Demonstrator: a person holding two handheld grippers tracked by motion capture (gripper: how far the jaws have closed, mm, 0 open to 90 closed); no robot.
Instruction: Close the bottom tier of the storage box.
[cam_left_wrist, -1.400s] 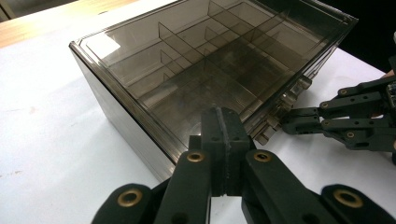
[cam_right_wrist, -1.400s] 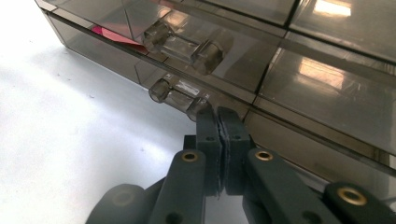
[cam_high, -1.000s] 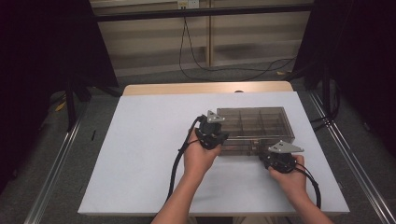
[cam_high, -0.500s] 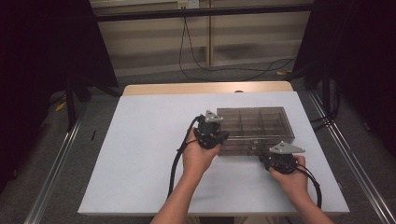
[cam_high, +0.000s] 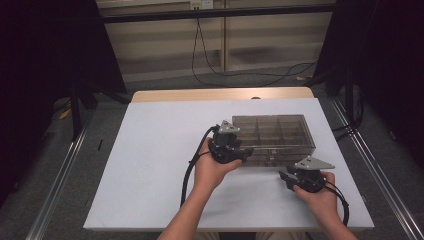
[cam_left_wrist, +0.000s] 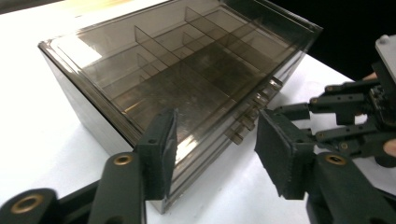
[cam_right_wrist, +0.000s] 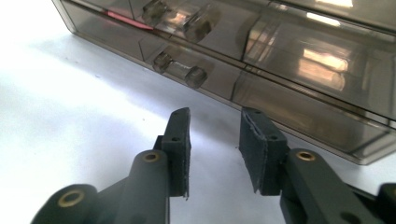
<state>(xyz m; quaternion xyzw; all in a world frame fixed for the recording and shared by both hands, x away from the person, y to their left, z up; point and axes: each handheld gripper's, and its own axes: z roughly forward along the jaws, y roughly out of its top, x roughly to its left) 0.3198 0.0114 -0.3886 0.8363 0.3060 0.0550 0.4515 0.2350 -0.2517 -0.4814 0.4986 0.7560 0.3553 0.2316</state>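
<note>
On the white table the smoky plastic drawer box sits between both grippers, the left gripper and right gripper each having just opened, jaws apart and holding nothing.

High view looks down; gripper views (close) share box.

In the high view the left gripper covers the smoked plastic box at its seven o'clock corner, and whether its fingers touch the wall there is too small to tell. In the left gripper view one finger hides that corner. The right gripper view cuts the box off at twelve and three o'clock. The front clasps are blurred. The surface runs under both forearms at six o'clock.
</note>
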